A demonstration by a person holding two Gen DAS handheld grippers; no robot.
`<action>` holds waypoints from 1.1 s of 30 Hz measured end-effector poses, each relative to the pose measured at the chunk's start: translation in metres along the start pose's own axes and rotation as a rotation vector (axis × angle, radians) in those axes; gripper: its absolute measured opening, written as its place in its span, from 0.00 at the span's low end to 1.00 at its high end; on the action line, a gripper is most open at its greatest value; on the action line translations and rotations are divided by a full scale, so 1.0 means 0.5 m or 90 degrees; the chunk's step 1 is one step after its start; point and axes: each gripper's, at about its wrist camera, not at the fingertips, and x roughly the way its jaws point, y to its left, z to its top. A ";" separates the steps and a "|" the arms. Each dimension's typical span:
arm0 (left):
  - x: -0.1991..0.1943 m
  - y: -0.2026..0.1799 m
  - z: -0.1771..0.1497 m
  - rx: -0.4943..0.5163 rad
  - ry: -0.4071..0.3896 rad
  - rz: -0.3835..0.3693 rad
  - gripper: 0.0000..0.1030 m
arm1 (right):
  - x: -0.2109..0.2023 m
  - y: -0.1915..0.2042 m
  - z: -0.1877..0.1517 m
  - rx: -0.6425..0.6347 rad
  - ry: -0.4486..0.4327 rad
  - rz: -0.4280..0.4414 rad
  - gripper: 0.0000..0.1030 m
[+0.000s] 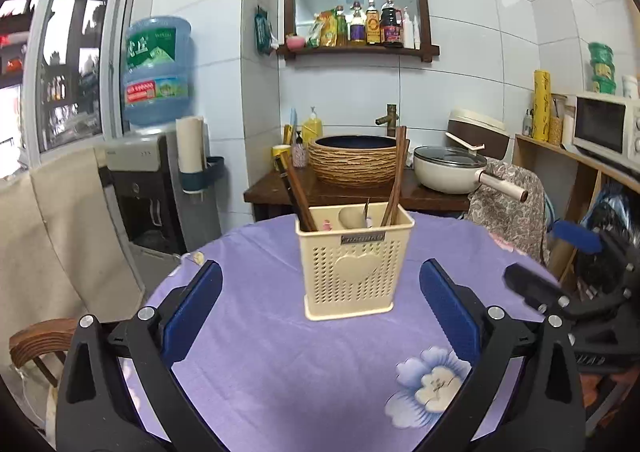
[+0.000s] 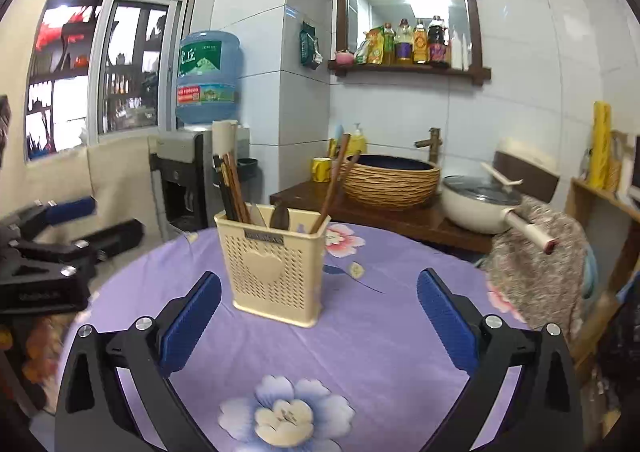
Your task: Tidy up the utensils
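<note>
A cream perforated utensil holder with a heart on its front stands upright on the round table's purple flowered cloth. Brown chopsticks lean out of both its ends, and a spoon and a knife show between them. My left gripper is open just in front of the holder, nothing between its blue pads. From the right wrist the holder sits ahead and slightly left, chopsticks poking up. My right gripper is open and empty too. Each gripper shows at the other view's edge.
Behind the table stands a dark wooden counter with a woven basin and a white lidded pan. A water dispenser is at left, a cloth-draped chair at right, shelving with a microwave far right.
</note>
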 end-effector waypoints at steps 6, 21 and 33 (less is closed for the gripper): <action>-0.082 0.046 -0.119 -0.029 0.009 0.047 0.94 | -0.061 0.022 -0.102 -0.051 0.039 -0.019 0.94; -0.249 0.013 -0.273 -0.100 0.030 -0.004 0.94 | -0.246 0.090 -0.184 0.007 -0.009 0.041 0.94; -0.275 0.006 -0.274 -0.111 0.012 -0.002 0.94 | -0.274 0.094 -0.188 0.047 -0.004 0.065 0.94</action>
